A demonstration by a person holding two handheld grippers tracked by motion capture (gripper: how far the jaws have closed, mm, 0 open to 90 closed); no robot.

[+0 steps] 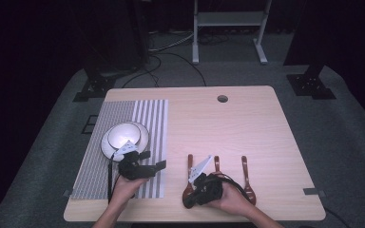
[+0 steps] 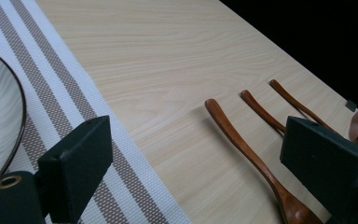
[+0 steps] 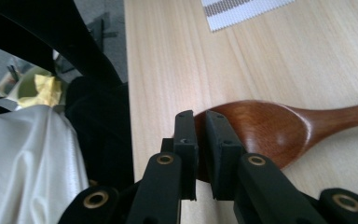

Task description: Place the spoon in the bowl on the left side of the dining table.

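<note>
Lower centre: right gripper (image 3: 200,140) pinches wooden spoon (image 3: 279,128) bowl rim | left gripper (image 2: 191,163) gapes wide | lift level, grip firm.

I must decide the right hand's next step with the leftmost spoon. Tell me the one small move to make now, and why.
Probably lift the spoon a little, straight up off the table. The right gripper has its jaws nearly together on the rim of the spoon's bowl, which lies flat on the wood. The white bowl on the striped mat looks the likely place for it; the left gripper waits open beside it.
</note>
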